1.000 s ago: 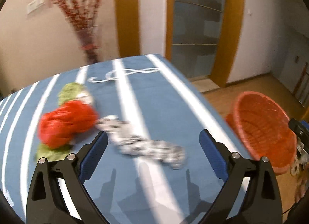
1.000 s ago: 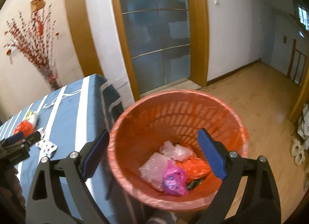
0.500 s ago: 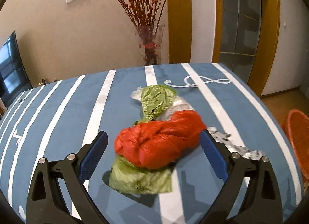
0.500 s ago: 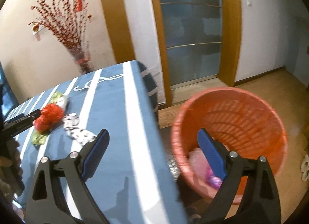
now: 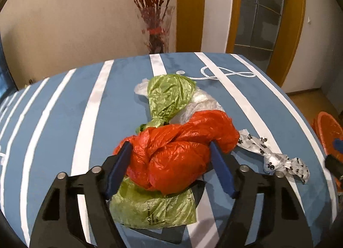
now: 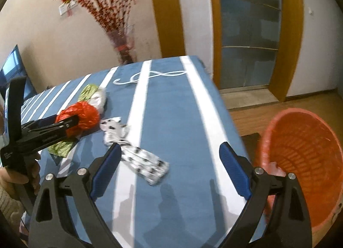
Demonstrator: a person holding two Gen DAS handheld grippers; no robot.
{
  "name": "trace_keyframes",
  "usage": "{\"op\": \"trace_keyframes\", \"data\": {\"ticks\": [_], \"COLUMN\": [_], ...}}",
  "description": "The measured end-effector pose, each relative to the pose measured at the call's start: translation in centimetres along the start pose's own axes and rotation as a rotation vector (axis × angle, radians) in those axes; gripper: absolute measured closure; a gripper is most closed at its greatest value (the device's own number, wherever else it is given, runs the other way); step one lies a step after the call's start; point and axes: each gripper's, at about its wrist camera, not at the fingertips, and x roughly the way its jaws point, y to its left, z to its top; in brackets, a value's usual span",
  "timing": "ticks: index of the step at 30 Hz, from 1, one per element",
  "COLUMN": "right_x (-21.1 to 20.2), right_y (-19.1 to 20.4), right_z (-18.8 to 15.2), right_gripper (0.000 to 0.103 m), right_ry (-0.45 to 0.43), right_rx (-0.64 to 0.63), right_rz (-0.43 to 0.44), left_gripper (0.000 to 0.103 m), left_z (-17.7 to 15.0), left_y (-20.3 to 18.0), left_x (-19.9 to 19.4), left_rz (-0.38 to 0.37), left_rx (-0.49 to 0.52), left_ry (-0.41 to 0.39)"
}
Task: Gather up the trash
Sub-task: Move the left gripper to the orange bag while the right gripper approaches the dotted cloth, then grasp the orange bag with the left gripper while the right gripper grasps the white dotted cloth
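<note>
- Left gripper [image 5: 170, 151]: its jaws have just been closing, and the blue pads now press on either side of the red plastic bag [image 5: 180, 151], which bulges between them. In the right wrist view the same tool [image 6: 74, 119] reaches in from the left edge, held by a hand [image 6: 19, 175] in a knitted sleeve that is cut off by the frame.
- Green plastic bag [image 5: 154, 207]: it lies flat under the red bag and is partly hidden by it and by the gripper's left finger; the print on it is too small to read.
- Right gripper [image 6: 169, 156]: jaws spread wide with nothing between them, above the blue striped tablecloth [image 6: 171, 102].
- Paw-print wrapper [image 6: 137, 153]: a crumpled white strip just right of the red bag; its near end lies just beside the right gripper's left pad, and blur hides whether they touch.
- Second green bag [image 5: 169, 96] and clear plastic [image 5: 201, 102]: piled just behind the red bag; how they overlap is hard to tell.
- Orange basket [image 6: 304, 153]: on the floor, right of the red bag and beyond the table edge; its right side is cut off and its contents are largely hidden by the gripper's right finger and by blur.
- Glass vase of red branches [image 5: 156, 27]: behind the table, against the wall.
</note>
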Motion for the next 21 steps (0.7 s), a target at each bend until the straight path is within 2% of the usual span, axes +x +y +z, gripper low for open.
{"op": "trace_keyframes", "data": {"ticks": [3, 8, 17, 19, 21], "right_x": [1.4, 3.2, 4.7, 5.2, 5.7], "right_y": [1.4, 3.0, 5.3, 5.5, 5.4], "right_z": [0.3, 0.6, 0.5, 0.2, -0.2], "right_gripper": [0.013, 0.018, 0.029, 0.039, 0.056], "right_ry": [0.039, 0.086, 0.121, 0.14, 0.166], "right_rx": [-0.019, -0.044, -0.123, -0.135, -0.142], "right_rz": [0.052, 0.091, 0.096, 0.089, 0.079], "left_gripper": [0.047, 0.057, 0.06, 0.06, 0.06], "left_z": [0.0, 0.1, 0.3, 0.2, 0.0], "left_y": [0.0, 0.5, 1.5, 1.7, 2.0], "left_x": [-0.2, -1.0, -2.5, -2.5, -2.6], "left_rz": [-0.014, -0.023, -0.009, -0.01, -0.01], "left_rx": [-0.002, -0.017, -0.041, -0.05, -0.056], "left_ry": [-0.007, -0.025, -0.06, -0.053, -0.053]}}
